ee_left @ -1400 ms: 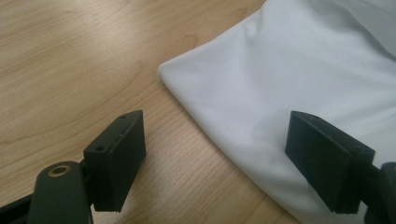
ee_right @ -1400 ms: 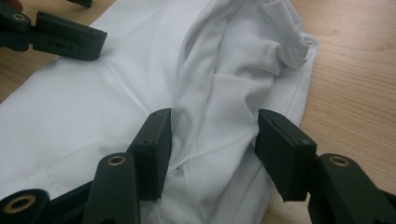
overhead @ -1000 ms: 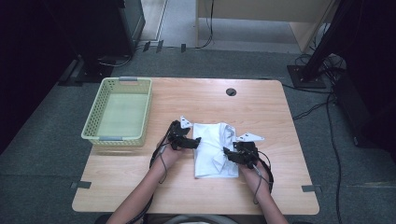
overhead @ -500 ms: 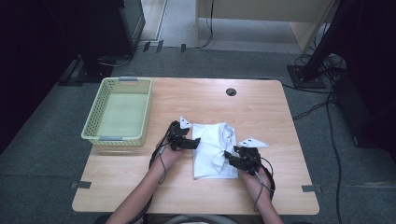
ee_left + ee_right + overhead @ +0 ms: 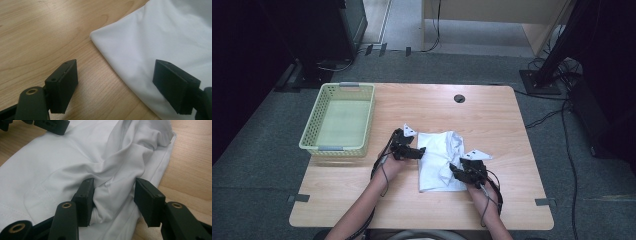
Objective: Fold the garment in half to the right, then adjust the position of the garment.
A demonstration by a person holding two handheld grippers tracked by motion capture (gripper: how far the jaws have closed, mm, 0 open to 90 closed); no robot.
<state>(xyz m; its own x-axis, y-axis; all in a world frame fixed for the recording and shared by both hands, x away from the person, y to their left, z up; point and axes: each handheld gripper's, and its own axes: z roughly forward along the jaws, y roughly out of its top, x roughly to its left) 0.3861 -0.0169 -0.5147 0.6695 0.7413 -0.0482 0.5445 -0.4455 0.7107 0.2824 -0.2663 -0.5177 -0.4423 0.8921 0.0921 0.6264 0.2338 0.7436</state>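
A white garment (image 5: 439,162) lies crumpled on the wooden table (image 5: 492,115), in front of the person. My left gripper (image 5: 420,150) rests at its left edge. In the left gripper view it (image 5: 116,85) is open wide, one jaw over bare wood and the other over the cloth's folded edge (image 5: 160,42). My right gripper (image 5: 456,171) sits on the garment's lower right part. In the right gripper view its jaws (image 5: 115,197) stand half closed, pinching a raised bunch of white fabric (image 5: 112,192), and creases radiate from the pinch.
A pale green plastic basket (image 5: 312,132) stands at the table's left side. A round cable hole (image 5: 459,98) is near the far edge. The left gripper's jaw (image 5: 51,125) shows at the top left of the right gripper view. Carpet, cables and dark furniture surround the table.
My right gripper has moved toward the person and slightly left, onto the garment's lower right. The left gripper has stayed at the left edge.
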